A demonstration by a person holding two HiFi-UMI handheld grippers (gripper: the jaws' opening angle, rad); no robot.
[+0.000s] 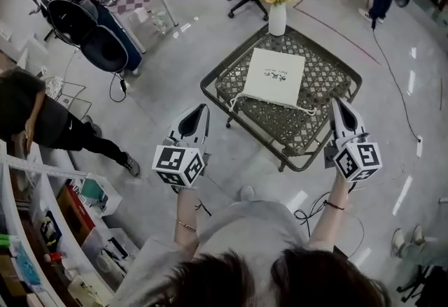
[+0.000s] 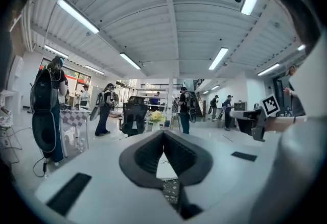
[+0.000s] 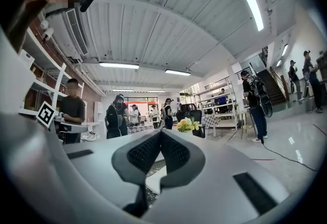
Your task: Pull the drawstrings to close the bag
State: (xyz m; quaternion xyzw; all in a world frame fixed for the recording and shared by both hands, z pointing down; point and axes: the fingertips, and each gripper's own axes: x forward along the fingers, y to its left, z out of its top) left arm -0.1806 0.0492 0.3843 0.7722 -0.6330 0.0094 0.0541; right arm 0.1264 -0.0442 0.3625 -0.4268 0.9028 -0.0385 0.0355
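The white bag (image 1: 274,77) lies flat in the middle of the mesh table (image 1: 329,78), with a vase (image 1: 277,17) of flowers at its 12 o'clock. Its drawstrings (image 1: 241,100) trail loose off the near edge, from the 7 o'clock corner across to 5 o'clock. The left gripper (image 1: 204,109) hangs at the bag's 7 o'clock, clenched on nothing and clear of the cords. The right gripper (image 1: 337,102) is at 4 o'clock over the table's edge, likewise clenched and empty.

overhead, two low views (shared table (image 1: 325,82), seemingly)
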